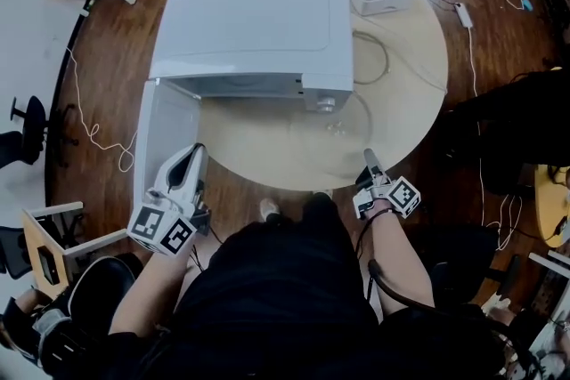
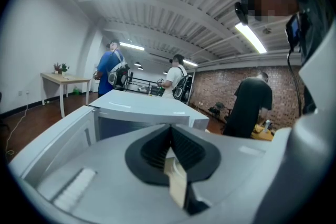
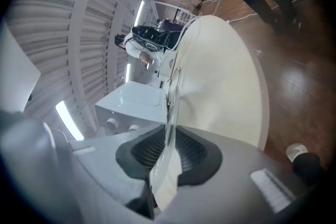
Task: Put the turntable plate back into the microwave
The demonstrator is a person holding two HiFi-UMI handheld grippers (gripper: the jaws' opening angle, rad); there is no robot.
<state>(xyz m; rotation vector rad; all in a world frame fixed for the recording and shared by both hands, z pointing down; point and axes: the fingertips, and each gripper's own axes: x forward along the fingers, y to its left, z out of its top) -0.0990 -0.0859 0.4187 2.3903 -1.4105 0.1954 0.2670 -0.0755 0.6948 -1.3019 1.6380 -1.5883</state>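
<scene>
A round pale table (image 1: 410,67) is seen on dark wooden flooring (image 1: 116,40). The clear glass turntable plate (image 1: 338,127), at the table's six o'clock, is pinched by the right gripper (image 1: 368,159); the jaws of the left gripper (image 1: 194,152) are pressed together.

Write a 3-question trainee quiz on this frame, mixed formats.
1. Multiple choice: what sits between the jaws of the right tool? A) a cable B) the glass turntable plate C) nothing
2. True or false: the door of the microwave is shut.
3. Fill in: the microwave stands on a round ___.

Key:
1. B. The plate is seen edge-on, clamped between the jaws.
2. False. The door hangs open on the left side in the head view.
3. table
</scene>
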